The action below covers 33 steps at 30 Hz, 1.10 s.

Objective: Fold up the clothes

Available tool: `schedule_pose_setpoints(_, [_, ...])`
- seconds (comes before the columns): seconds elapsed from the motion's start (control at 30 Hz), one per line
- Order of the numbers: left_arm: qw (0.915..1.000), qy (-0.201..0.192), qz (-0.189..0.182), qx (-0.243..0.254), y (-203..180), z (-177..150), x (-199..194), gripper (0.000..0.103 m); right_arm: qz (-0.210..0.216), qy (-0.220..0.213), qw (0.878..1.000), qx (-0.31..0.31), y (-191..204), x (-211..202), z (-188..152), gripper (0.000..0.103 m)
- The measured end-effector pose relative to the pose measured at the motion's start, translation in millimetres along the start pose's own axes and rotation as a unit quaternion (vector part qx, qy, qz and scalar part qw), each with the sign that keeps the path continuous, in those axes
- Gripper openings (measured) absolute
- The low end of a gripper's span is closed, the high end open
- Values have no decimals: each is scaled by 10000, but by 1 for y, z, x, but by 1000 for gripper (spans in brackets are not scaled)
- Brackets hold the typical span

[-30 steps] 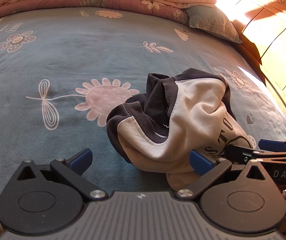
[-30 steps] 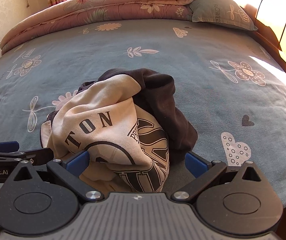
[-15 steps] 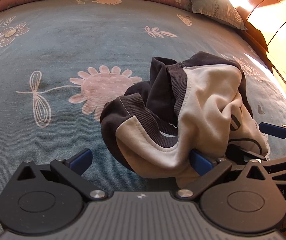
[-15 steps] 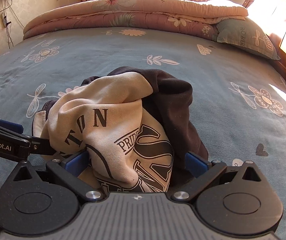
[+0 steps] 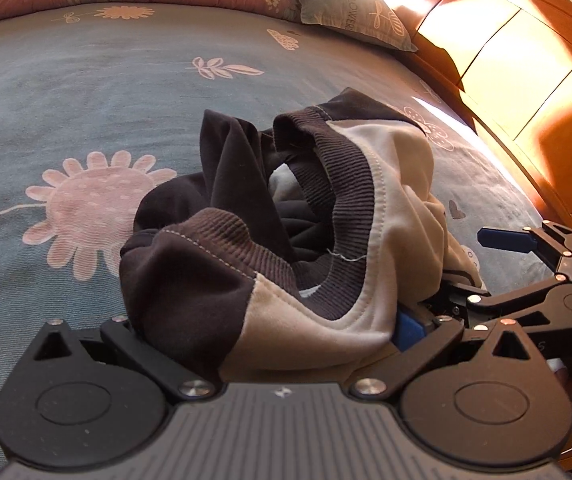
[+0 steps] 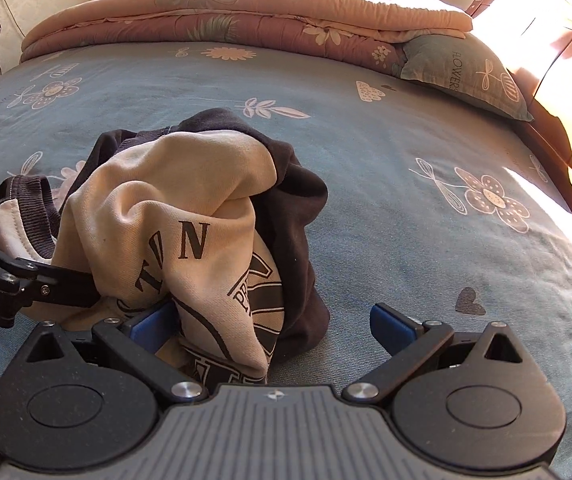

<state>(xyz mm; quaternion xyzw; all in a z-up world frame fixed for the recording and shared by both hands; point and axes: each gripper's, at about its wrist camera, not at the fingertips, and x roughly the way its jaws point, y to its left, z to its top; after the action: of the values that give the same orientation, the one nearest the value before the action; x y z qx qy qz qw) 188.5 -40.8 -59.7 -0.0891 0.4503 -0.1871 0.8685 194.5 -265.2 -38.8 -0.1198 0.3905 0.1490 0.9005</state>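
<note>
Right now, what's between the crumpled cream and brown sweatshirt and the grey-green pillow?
Only bare blue flowered bedsheet lies between crumpled cream and brown sweatshirt and grey-green pillow, in the right wrist view.

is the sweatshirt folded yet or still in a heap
Still a heap. The sweatshirt sits bunched on the bed, cream front crumpled over the dark sleeves, ribbed collar gaping open.

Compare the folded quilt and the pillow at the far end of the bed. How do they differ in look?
The folded quilt is pink and peach with leaf and flower prints; the pillow is grey-green with the word FLOWERS on it. The quilt stretches across most of the far edge of the bed; the pillow is much smaller and sits at its right end, near the wooden headboard. Both lie on the blue sheet.
</note>
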Motion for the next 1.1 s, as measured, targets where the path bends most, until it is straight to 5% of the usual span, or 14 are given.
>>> schedule_pose_setpoints(0.1, [9994, 177, -29, 308, -4, -7, 10, 103, -14, 81, 9998, 156, -9, 10, -1, 103])
schedule_pose_setpoints(0.47, [9976, -345, -417, 434, 9, -28, 11, 103, -104, 46, 9997, 195, -18, 8, -7, 103])
schedule_pose_setpoints(0.67, [9964, -234, -194, 789, 6, -30, -12, 102, -278, -24, 9996, 44, -21, 7, -6, 103])
schedule_pose_setpoints(0.93, [9907, -314, -67, 1325, 4, -30, -52, 101, -1028, 104, 9946, 133, -60, 1, -10, 103])
schedule_pose_setpoints(1.1, [9871, -441, -95, 1536, 6, -23, -52, 100, -815, -73, 9961, 334, -69, -24, -20, 103])
